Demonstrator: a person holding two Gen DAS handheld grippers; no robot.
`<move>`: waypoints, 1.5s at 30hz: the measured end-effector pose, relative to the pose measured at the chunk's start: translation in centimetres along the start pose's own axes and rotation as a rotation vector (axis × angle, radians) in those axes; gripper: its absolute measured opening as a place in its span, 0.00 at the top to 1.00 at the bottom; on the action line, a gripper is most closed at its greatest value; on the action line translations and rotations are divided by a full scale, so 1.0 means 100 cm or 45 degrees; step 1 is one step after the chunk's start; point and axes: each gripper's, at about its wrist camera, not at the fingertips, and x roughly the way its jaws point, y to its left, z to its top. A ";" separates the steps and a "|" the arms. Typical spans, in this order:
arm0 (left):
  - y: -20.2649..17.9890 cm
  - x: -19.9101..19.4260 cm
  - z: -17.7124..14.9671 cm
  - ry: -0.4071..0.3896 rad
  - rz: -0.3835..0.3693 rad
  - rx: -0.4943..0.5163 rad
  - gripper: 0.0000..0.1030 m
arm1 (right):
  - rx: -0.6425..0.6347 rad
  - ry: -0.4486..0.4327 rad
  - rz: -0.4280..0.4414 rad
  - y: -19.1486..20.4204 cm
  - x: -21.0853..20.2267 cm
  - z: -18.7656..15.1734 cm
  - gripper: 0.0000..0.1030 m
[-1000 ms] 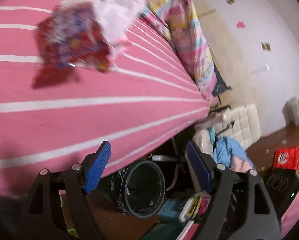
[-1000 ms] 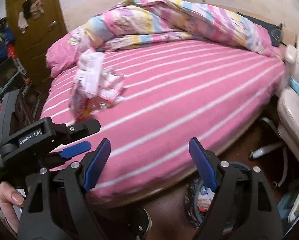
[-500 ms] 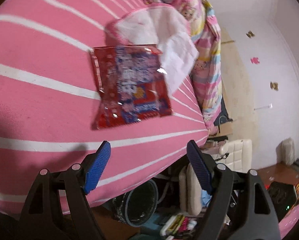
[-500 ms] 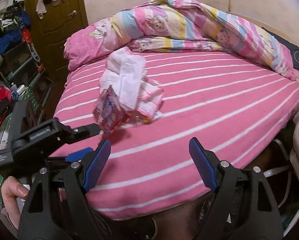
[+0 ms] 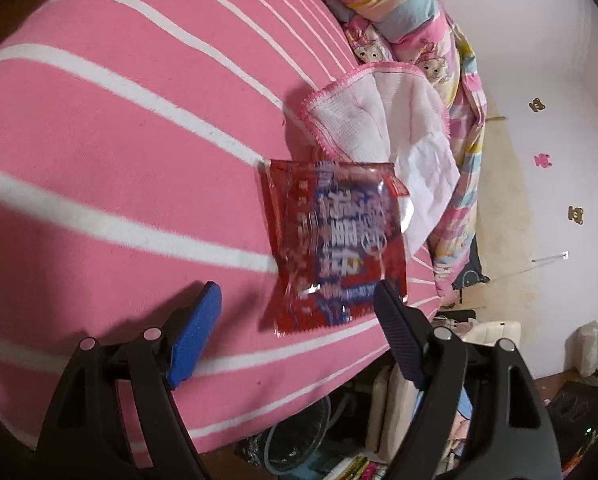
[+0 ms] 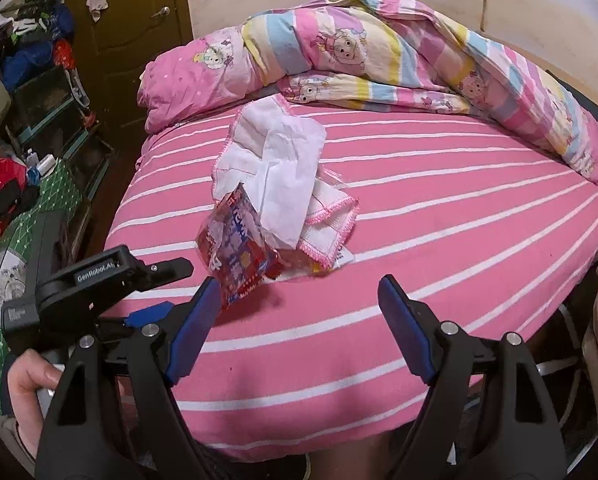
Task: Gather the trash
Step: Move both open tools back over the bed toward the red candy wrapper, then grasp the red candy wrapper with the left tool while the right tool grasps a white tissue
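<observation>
Nothing yet collected: a red snack wrapper (image 5: 339, 248) lies on the pink striped bed (image 5: 99, 152), against a crumpled white tissue (image 6: 289, 176) and pink-edged cloth (image 5: 363, 120). Left gripper (image 5: 299, 312) hovers just before the wrapper, jaws wide and empty; right gripper (image 6: 299, 304), likewise wide, holds nothing

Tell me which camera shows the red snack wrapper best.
The left wrist view: the red snack wrapper faces it flat, print visible, just ahead of the open left gripper. The right wrist view shows it tilted, partly behind a finger.
</observation>
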 end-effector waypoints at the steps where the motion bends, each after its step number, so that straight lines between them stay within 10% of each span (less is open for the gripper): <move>1: -0.001 0.003 0.004 0.007 0.005 0.008 0.26 | -0.005 0.002 0.001 0.000 0.003 0.002 0.22; 12: -0.027 0.037 0.014 0.037 0.167 0.235 0.28 | 0.035 0.047 0.030 -0.007 0.053 0.037 0.22; 22: -0.030 0.042 0.015 -0.032 0.319 0.300 0.65 | 0.019 0.068 0.041 -0.004 0.094 0.066 0.25; 31: -0.011 0.024 0.016 -0.021 0.233 0.196 0.74 | -0.052 0.113 0.048 0.016 0.120 0.076 0.53; 36: -0.008 0.018 0.019 -0.027 0.202 0.165 0.76 | -0.102 0.103 0.021 0.021 0.117 0.072 0.95; 45: -0.004 -0.004 0.017 -0.087 0.166 0.188 0.76 | -0.086 0.053 0.044 0.022 0.096 0.074 0.99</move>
